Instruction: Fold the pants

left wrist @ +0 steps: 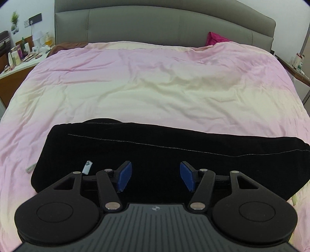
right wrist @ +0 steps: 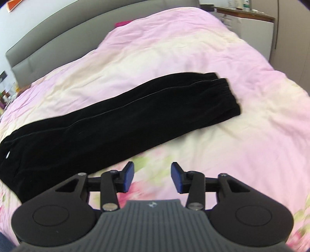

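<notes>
The left tongs, black linkage arms tipped with blue pads, stand spread with nothing between them, hanging over the long black fabric pants. The right tongs, same build, are spread a little less widely and also empty; under them lies the pink, cream and floral-printed bed cover, with the pants just beyond and to the left of their tips, not touching.

The pants lie on the bed, folded lengthwise with one leg on the other into a single long strip. The left wrist view shows only the near end of that strip, with a thin pale seam line along it and a small white tag beside the left pad. The right wrist view, somewhat blurred, takes in the whole length, down to the gathered leg cuffs at the far right end.

Beyond the cover, the left view shows a grey padded headboard, a magenta pillow, and a cluttered bedside worktop with bottles at the left. The right view shows another worktop at upper right.
</notes>
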The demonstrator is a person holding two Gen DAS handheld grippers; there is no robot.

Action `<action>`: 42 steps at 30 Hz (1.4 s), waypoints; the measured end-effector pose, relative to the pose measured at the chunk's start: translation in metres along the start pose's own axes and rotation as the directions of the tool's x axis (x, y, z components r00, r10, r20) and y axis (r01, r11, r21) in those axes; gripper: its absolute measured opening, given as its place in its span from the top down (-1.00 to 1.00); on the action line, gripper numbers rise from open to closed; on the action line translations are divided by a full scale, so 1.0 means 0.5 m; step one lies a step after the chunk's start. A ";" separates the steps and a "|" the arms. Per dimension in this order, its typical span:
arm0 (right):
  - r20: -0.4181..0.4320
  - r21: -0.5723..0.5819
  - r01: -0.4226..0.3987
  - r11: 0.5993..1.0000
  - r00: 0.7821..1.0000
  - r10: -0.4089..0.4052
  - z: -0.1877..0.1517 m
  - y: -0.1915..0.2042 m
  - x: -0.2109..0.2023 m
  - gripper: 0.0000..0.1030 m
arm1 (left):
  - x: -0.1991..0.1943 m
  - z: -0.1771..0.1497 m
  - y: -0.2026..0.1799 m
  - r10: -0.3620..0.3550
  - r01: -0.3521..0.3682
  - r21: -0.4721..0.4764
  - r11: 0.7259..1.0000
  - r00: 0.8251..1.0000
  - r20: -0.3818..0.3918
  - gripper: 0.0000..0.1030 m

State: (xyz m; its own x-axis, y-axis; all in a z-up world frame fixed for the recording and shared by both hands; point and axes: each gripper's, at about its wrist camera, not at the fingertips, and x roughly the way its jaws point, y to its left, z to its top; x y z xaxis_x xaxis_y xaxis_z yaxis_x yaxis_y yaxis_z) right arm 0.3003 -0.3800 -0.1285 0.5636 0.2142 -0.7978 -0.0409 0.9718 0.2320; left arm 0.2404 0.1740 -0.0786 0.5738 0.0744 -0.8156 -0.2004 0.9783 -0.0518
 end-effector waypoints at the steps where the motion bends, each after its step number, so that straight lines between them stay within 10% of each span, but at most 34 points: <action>1: 0.002 -0.002 0.006 1.000 1.000 -0.006 0.021 -0.023 0.010 0.05 | 0.012 0.008 -0.010 0.008 -0.008 0.003 1.000 1.000 -0.001 -0.32; 8: 0.026 -0.028 0.031 0.999 0.999 -0.030 0.177 -0.179 0.107 -0.03 | 0.082 0.072 0.022 0.115 -0.114 -0.052 0.992 0.993 0.015 -0.35; 18: 0.020 0.101 0.072 0.992 0.997 -0.074 0.339 -0.283 0.324 -0.05 | 0.108 0.124 0.298 0.269 -0.256 -0.216 0.942 0.962 0.034 -0.57; 26: -0.036 0.107 0.111 0.988 0.993 -0.108 0.360 -0.270 0.426 -0.11 | 0.196 0.065 0.421 0.151 -0.167 -0.284 0.944 0.985 -0.080 -0.60; 29: -0.043 0.105 0.113 0.988 0.993 -0.109 0.358 -0.258 0.438 0.27 | 0.205 0.051 0.420 0.118 -0.132 -0.278 0.952 0.991 -0.067 -0.44; 35: -0.002 -0.030 0.225 0.974 0.974 -0.225 0.360 -0.205 0.408 0.49 | 0.197 0.062 0.397 0.241 -0.248 -0.213 0.945 0.969 -0.057 0.79; 42: 0.092 -0.062 0.323 0.944 0.944 -0.317 0.374 -0.184 0.354 0.66 | 0.174 0.076 0.365 0.256 -0.252 -0.194 0.948 0.967 -0.004 0.88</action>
State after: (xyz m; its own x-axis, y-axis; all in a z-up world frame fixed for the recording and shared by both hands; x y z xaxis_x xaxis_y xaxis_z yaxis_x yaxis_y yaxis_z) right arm 0.5581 -0.4498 -0.1867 0.6205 -0.1150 -0.7757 0.0921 0.9930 -0.0736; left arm 0.2841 0.3664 -0.1371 0.4998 0.3214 -0.8043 -0.4885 0.8714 0.0447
